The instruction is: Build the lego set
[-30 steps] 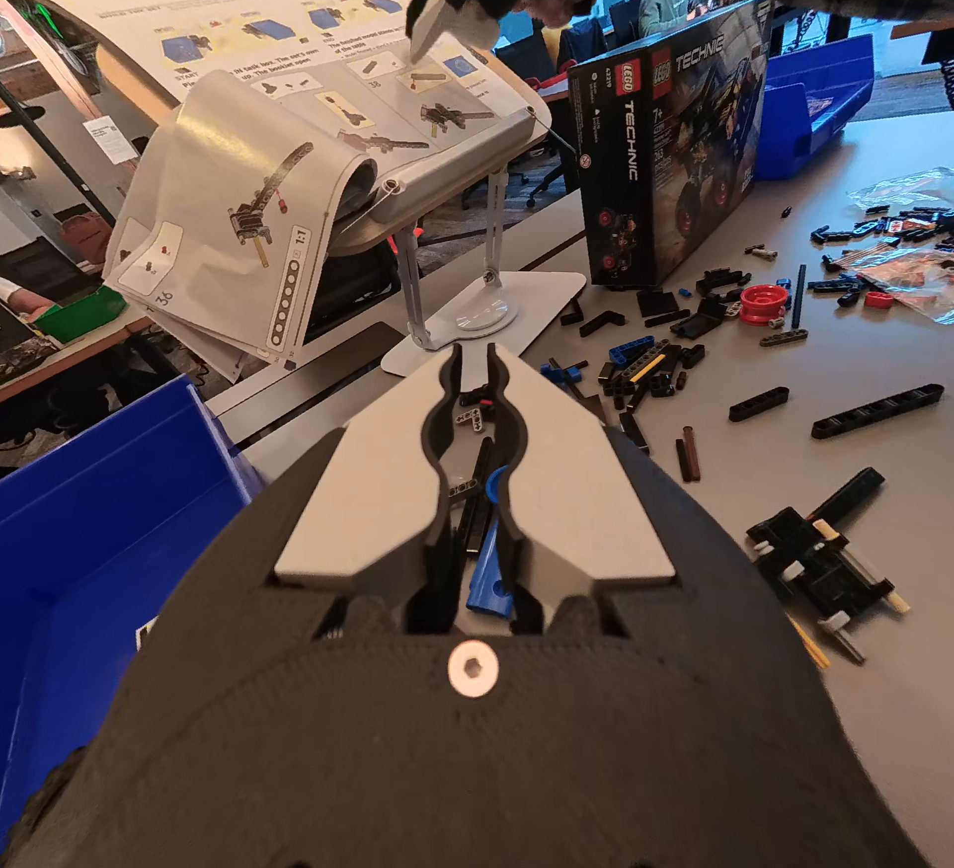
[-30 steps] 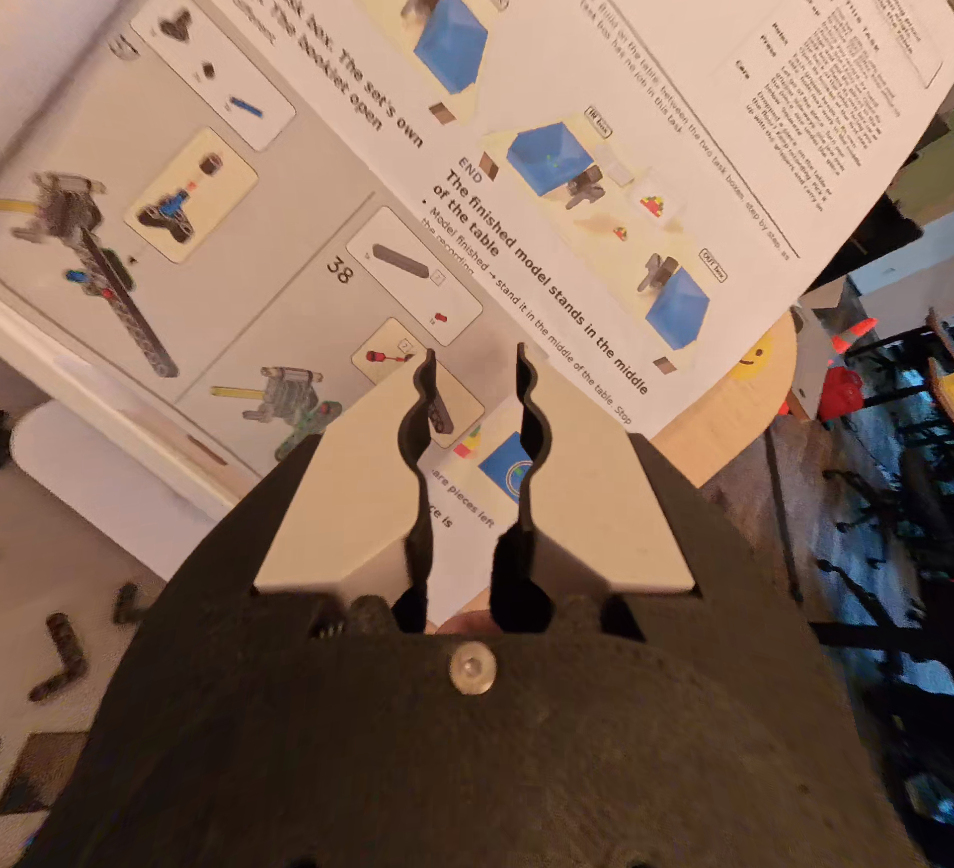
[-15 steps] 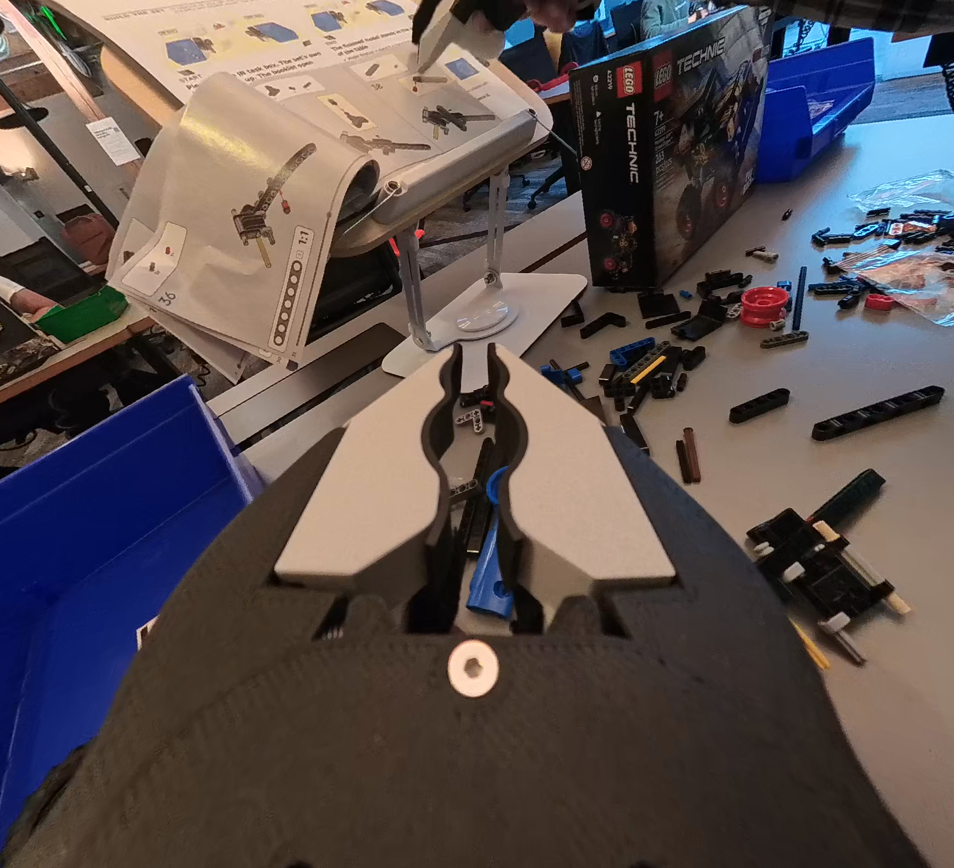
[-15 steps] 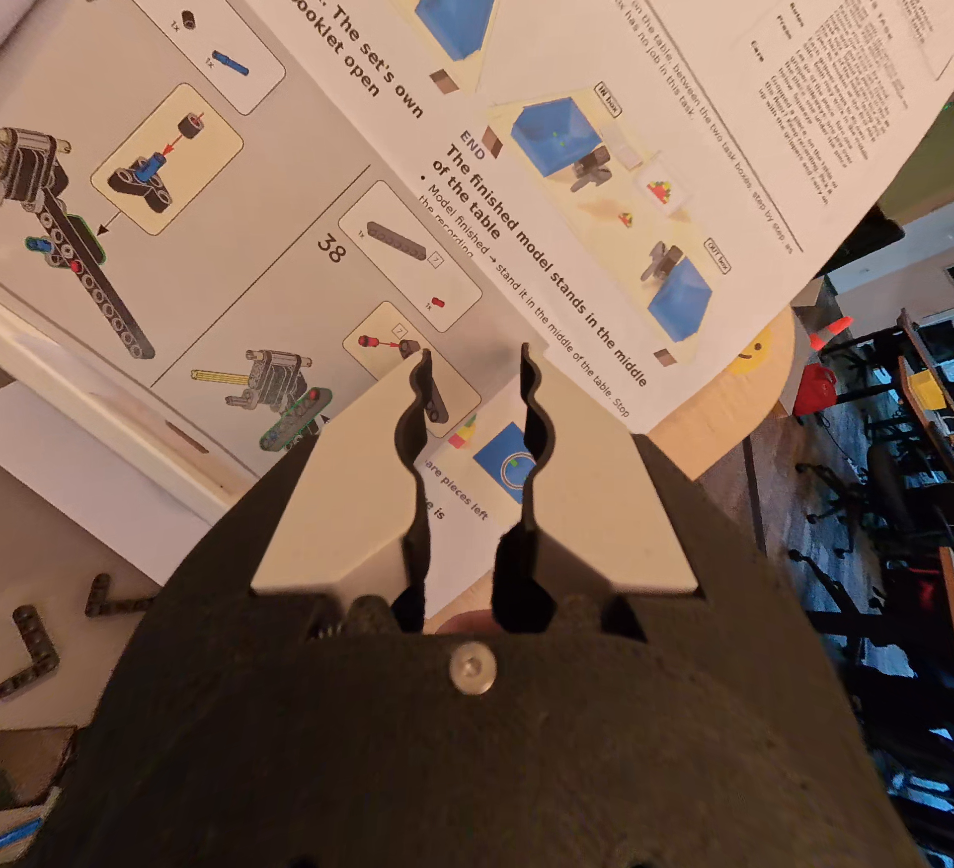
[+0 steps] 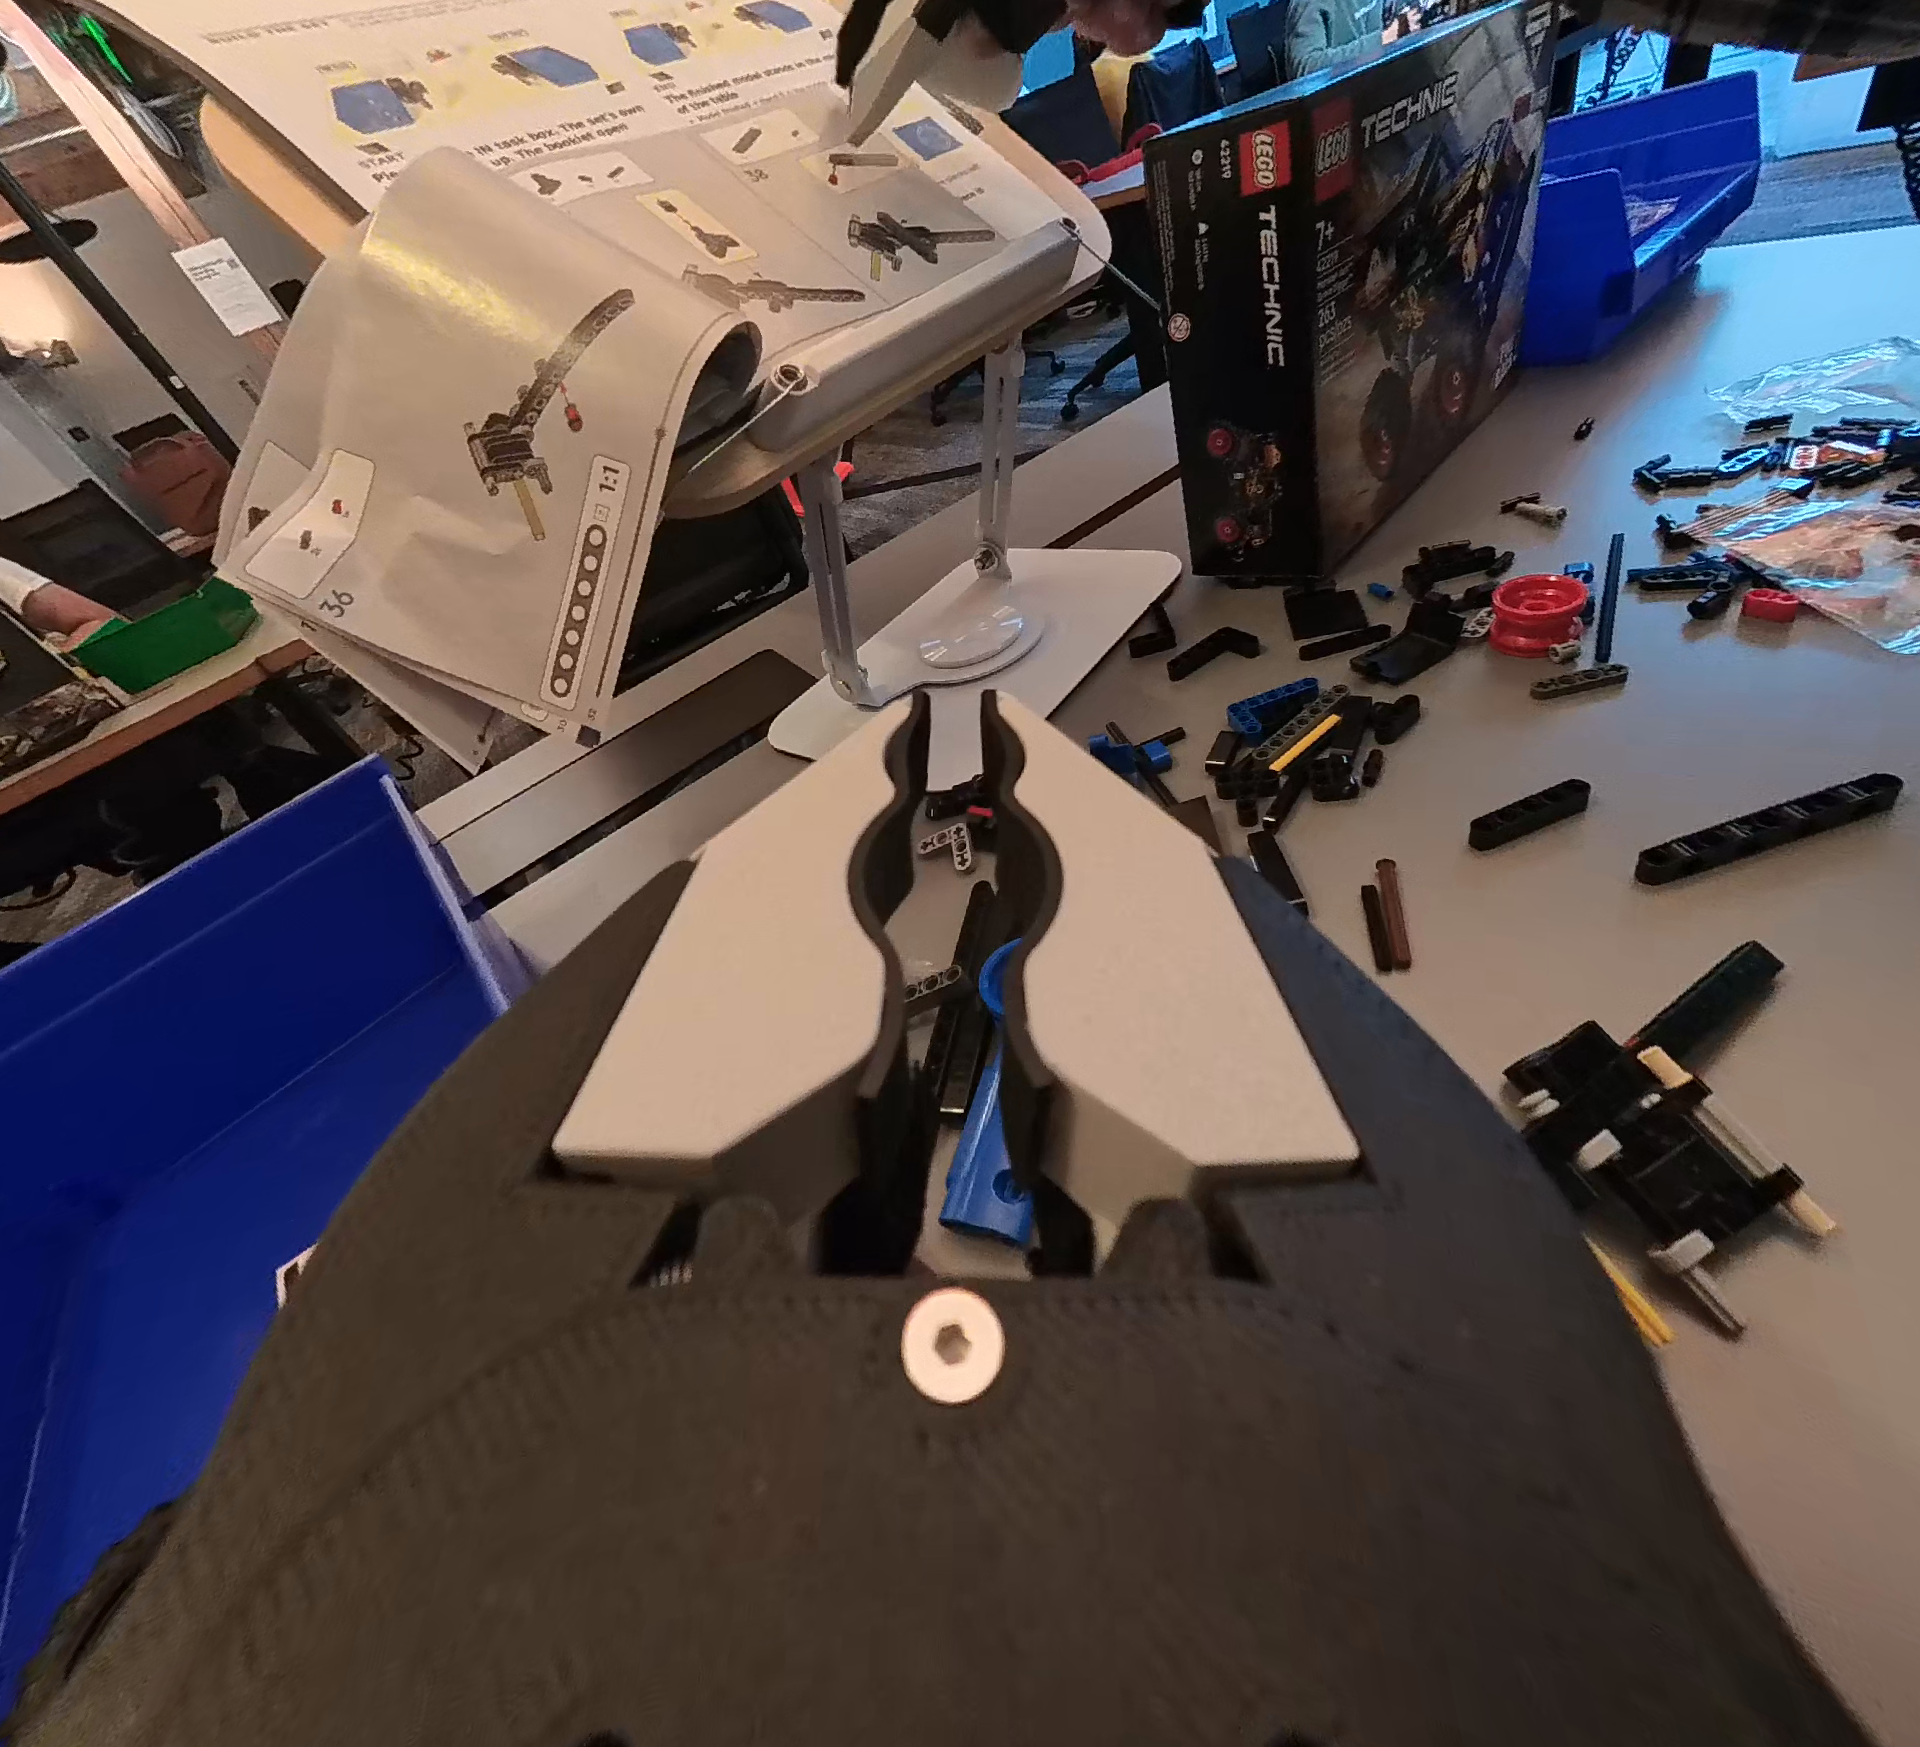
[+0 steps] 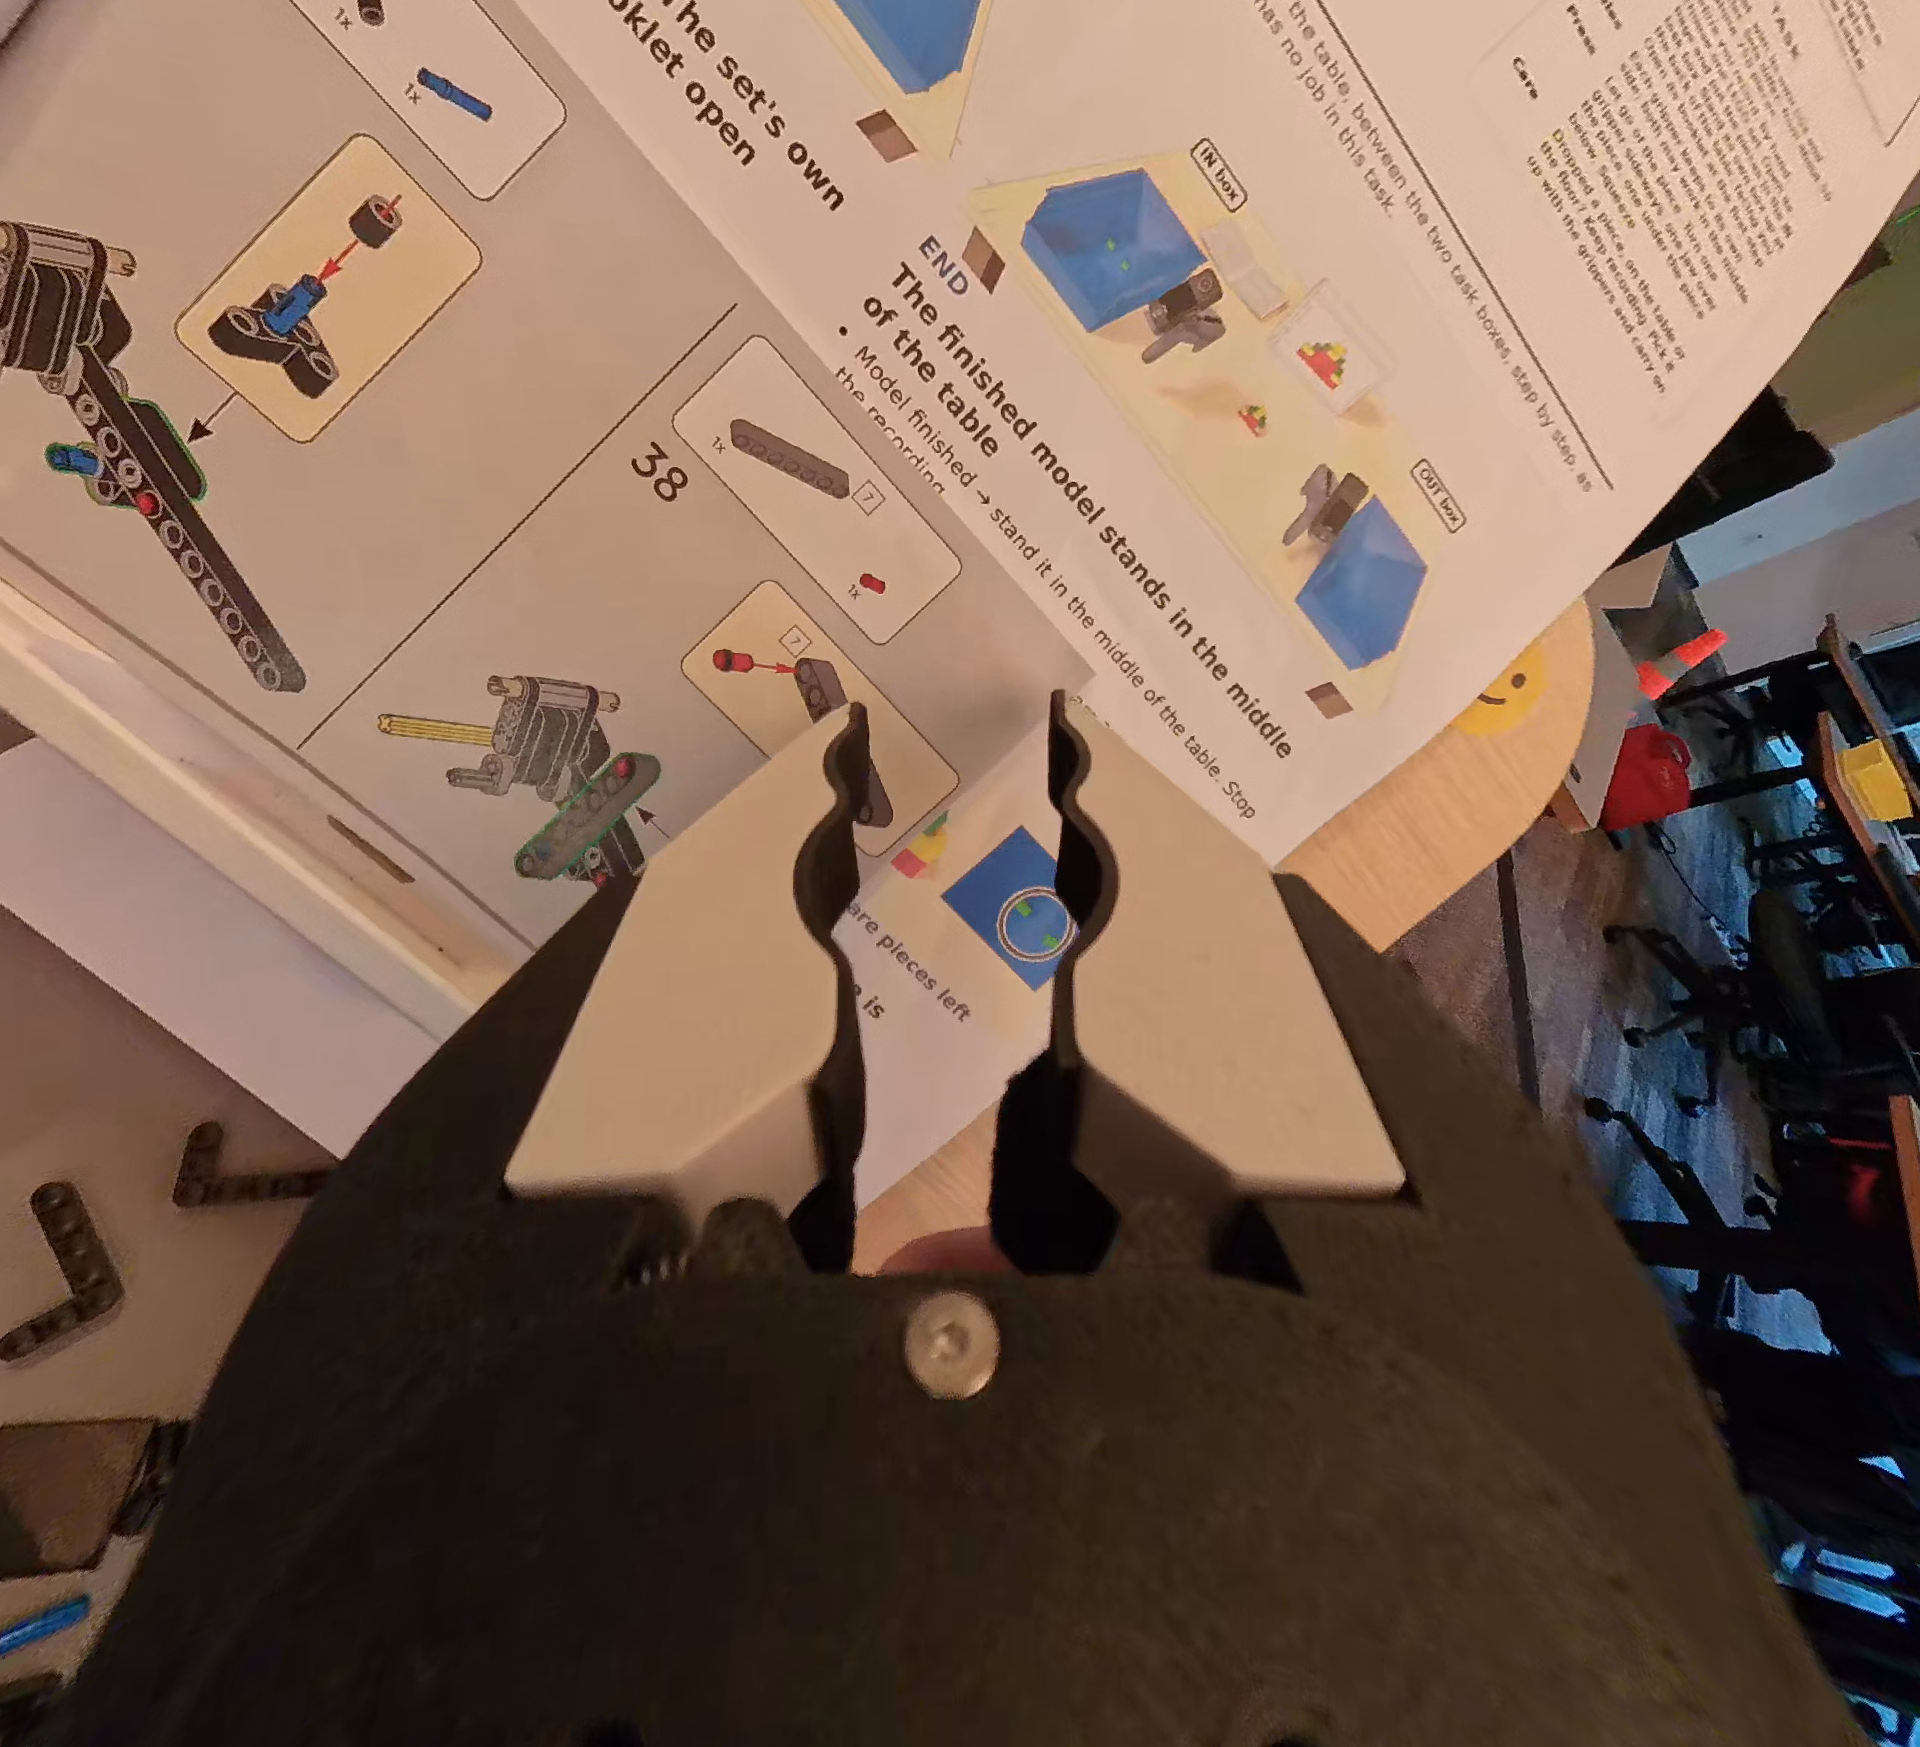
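My left gripper (image 5: 951,710) hangs low over the grey table (image 5: 1558,949), its jaws nearly closed on a black beam assembly (image 5: 961,1001) with a blue piece (image 5: 987,1084). Loose lego pieces (image 5: 1299,752) lie beyond it. The instruction booklet (image 5: 623,243) lies open on a white stand (image 5: 987,627). My right gripper (image 6: 951,721) is open and empty, its tips close over the booklet page (image 6: 582,492) near a step drawing. It also shows in the left wrist view (image 5: 862,108), held by a hand in a plaid sleeve.
The lego box (image 5: 1351,295) stands behind the pieces. One blue bin (image 5: 208,1022) is at my left, another (image 5: 1642,211) at the back right. A red wheel hub (image 5: 1540,614), a long black beam (image 5: 1766,830), a black sub-assembly (image 5: 1652,1147) and plastic bags (image 5: 1829,554) lie to the right. The gap from one gripper's tips to the other's is roughly 35 centimeters. The black sub-assembly (image 5: 1652,1147) is about 15 centimeters from my left fingertips and 45 centimeters from my right.
My right gripper has moved closer to the booklet page, so the step drawings look larger. My left gripper has stayed where it was.
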Action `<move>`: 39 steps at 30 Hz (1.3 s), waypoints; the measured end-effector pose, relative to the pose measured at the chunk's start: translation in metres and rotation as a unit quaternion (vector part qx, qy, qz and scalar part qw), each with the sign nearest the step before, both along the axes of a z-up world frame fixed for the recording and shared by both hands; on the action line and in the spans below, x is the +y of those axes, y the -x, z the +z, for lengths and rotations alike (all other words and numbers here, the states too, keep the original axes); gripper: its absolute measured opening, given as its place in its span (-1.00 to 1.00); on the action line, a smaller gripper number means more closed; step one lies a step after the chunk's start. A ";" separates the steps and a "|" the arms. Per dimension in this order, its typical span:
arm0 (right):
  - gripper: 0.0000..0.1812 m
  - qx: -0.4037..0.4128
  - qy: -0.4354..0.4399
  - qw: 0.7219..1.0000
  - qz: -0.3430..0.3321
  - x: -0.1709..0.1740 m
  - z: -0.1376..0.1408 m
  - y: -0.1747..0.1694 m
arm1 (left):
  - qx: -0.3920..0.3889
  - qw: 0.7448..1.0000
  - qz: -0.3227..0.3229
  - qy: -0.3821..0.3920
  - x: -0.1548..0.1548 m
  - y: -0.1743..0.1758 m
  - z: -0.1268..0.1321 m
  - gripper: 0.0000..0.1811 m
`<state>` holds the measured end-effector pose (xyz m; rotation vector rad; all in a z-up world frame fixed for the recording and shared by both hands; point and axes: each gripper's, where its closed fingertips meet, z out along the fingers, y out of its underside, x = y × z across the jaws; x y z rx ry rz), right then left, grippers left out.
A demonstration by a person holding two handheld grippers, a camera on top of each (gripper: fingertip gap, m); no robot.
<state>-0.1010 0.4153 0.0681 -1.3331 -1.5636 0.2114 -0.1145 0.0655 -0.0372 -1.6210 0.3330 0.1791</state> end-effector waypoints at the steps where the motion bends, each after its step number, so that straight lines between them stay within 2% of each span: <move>1: -0.63 -0.004 0.001 1.000 0.001 0.000 -0.001 0.000 | 0.000 1.000 0.000 0.000 0.000 0.000 0.000 -0.91; 25: -0.63 -0.032 0.008 0.999 -0.009 0.006 -0.010 -0.011 | 0.001 1.000 0.001 0.000 0.000 0.001 0.000 -0.91; 28: -0.64 -0.021 0.001 1.000 -0.013 0.001 0.000 -0.017 | 0.001 1.000 0.002 0.000 0.000 0.002 0.000 -0.91; 30: -0.63 -0.006 0.006 1.000 0.015 -0.028 0.011 -0.022 | 0.000 1.000 0.004 -0.002 -0.001 0.002 0.001 -0.91; 33: -0.63 -0.033 0.021 0.995 0.090 -0.105 0.006 -0.038 | -0.001 1.000 0.003 -0.003 -0.001 0.003 0.002 -0.91; 37: -0.58 -0.098 0.088 0.973 0.188 -0.223 -0.054 -0.079 | 0.000 1.000 0.001 -0.004 -0.002 0.002 0.002 -0.92; 39: -0.51 -0.133 0.104 0.964 0.208 -0.263 -0.095 -0.102 | 0.001 1.000 0.000 -0.005 -0.002 0.001 0.003 -0.92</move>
